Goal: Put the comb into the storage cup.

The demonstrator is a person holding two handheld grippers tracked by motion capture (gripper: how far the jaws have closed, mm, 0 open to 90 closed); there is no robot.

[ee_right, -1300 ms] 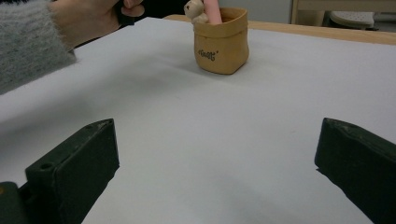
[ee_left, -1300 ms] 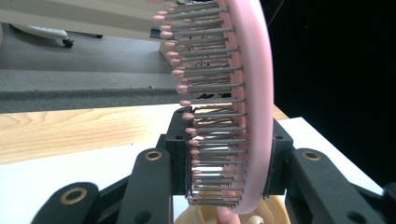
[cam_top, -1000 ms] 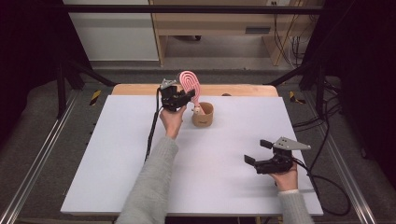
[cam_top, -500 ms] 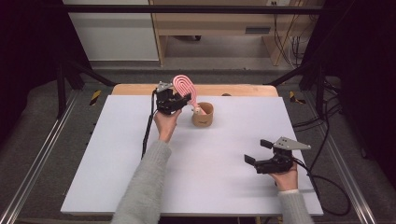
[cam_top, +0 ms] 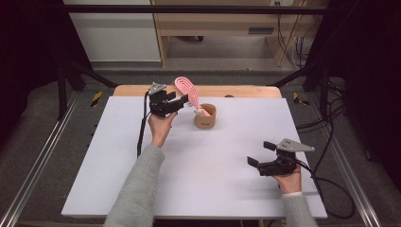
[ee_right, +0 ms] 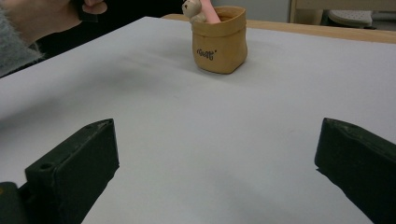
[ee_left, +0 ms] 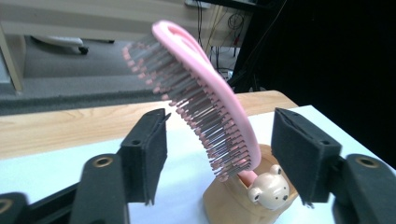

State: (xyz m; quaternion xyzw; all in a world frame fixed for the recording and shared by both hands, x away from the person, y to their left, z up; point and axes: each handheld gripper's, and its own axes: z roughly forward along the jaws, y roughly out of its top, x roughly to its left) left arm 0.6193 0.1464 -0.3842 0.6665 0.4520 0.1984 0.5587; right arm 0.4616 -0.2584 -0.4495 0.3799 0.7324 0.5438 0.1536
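A pink hairbrush stands handle-down in a small tan cup at the back middle of the white table, its head leaning left. A little bear figure sits at the cup's rim. My left gripper hovers just left of the cup. Its jaws have just been opening, and the brush now stands between them with both pads clear of it. My right gripper rests near the front right, open, with nothing between its jaws. The cup lies well ahead of it.
The white tabletop spreads between the two hands. A wooden strip runs along its back edge. The left gripper's black cable trails down beside the forearm. Metal rails flank the table.
My left gripper has opened off the brush and drawn back to the left. The brush stays leaning in the cup. The right gripper has not moved.
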